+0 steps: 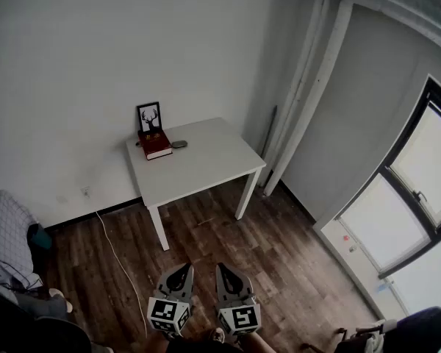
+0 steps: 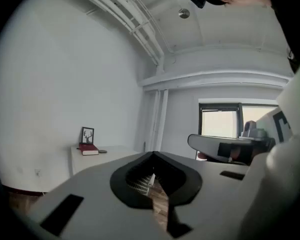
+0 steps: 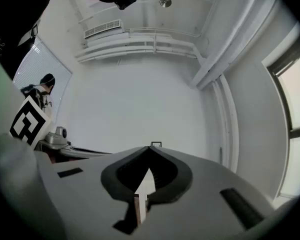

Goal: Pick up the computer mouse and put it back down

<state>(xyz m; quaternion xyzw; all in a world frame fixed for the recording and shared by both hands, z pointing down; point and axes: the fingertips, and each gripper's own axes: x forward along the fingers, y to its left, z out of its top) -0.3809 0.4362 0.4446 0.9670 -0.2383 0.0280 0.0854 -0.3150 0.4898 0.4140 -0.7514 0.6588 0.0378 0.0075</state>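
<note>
**1. Limits of view.** The small grey oval computer mouse point(image 1: 179, 144) is far off and tiny in my head view. I can make out its outline only, with no buttons or cable. In the left gripper view it is a dark speck. In the right gripper view the gripper's own grey body hides the mouse, and only the top edge of the black-framed deer picture point(image 1: 149, 116) shows above the fingertips.

**2. Location of the task item.** The mouse lies on the white rectangular surface point(image 1: 206, 166), near the back edge by the wall. It is just beside the dark red hardcover book point(image 1: 156, 145), on the book's right in the head view. I cannot tell whether the two touch. The framed picture stands upright behind the book, against the wall.

**3. Gripper pose.** I hold the left gripper point(image 1: 184, 269) and the right gripper point(image 1: 225, 269) side by side and level over the dark wooden floor point(image 1: 279, 256). Both are well apart from the surface and point roughly towards it. The bottom edge of the head view cuts off the rear of both grippers.

**4. Finger state.** Each gripper view shows its fingers clenched tip to tip, with nothing between them.
</note>
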